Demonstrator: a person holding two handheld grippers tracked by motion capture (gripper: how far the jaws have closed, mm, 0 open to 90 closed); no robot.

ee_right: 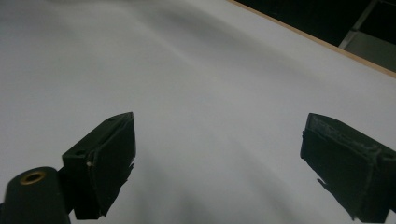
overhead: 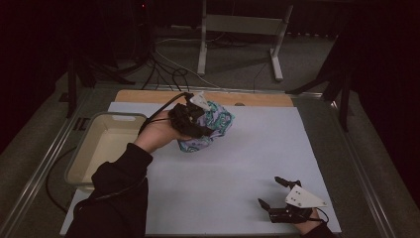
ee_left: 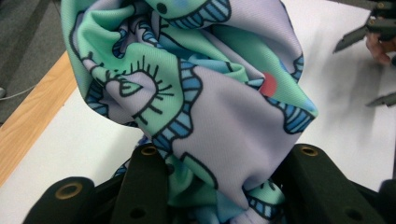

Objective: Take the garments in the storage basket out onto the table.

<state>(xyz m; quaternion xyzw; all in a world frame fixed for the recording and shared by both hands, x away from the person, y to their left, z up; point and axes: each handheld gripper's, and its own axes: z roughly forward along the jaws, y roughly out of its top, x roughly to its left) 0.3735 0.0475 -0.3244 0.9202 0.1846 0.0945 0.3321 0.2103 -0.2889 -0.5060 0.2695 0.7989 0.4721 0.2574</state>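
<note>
My left jaws (ee_left: 224,186) are clamped on the bunched patterned cloth (ee_left: 201,93), holding it above the white bench (overhead: 237,163) beside the bin (overhead: 106,144), probably its destination, while my right jaws (ee_right: 219,163) rest open and empty.

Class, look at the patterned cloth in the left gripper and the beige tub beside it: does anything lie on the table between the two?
Nothing visible does. The left gripper holds the cloth bunched above the white sheet; the tub sits open just left of it.
</note>
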